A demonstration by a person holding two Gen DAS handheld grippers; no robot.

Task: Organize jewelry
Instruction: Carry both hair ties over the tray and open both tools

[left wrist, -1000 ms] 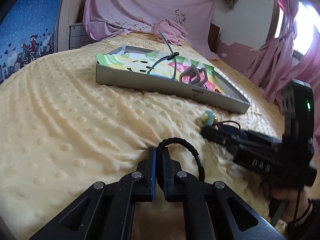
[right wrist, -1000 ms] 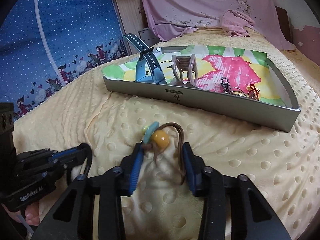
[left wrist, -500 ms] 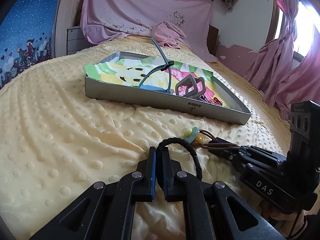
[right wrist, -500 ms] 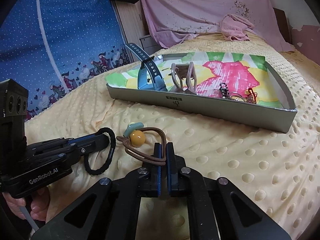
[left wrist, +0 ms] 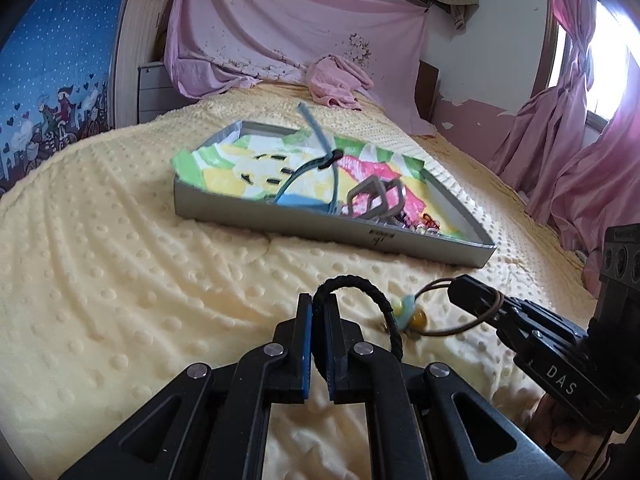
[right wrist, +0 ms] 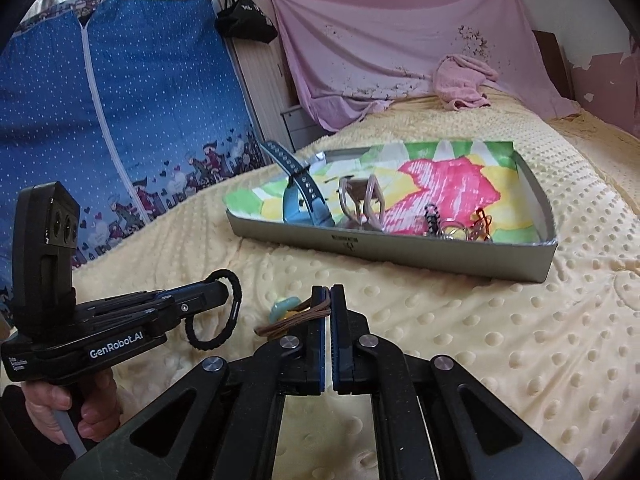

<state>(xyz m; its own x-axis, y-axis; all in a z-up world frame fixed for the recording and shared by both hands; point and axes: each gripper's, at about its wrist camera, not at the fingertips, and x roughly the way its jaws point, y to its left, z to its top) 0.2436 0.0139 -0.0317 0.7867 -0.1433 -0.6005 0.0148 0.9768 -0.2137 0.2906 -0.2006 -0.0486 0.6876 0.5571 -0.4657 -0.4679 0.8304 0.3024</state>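
Observation:
My left gripper (left wrist: pixel 319 304) is shut on a black braided hair tie (left wrist: pixel 376 304) and holds it above the yellow blanket; the gripper also shows in the right wrist view (right wrist: pixel 218 292), with the black tie (right wrist: pixel 230 312) hanging from it. My right gripper (right wrist: pixel 328 296) is shut on a brown elastic hair tie (right wrist: pixel 296 318) with a teal and an amber bead (right wrist: pixel 282 306); it also shows in the left wrist view (left wrist: pixel 460 292), the brown tie (left wrist: pixel 480 312) dangling. A grey tray (left wrist: pixel 320 228) with a colourful liner lies ahead, also seen in the right wrist view (right wrist: pixel 400 248).
The tray holds a blue watch strap (right wrist: pixel 300 196), a beige claw clip (right wrist: pixel 360 200) and small jewelry pieces (right wrist: pixel 456 228). A pink cloth (left wrist: pixel 336 80) lies at the bed's far end. A blue wardrobe cover (right wrist: pixel 120 120) stands left, pink curtains (left wrist: pixel 580 140) right.
Both grippers have lifted with their hair ties and moved up off the blanket. The right gripper closed on the brown tie about a second ago and now carries it.

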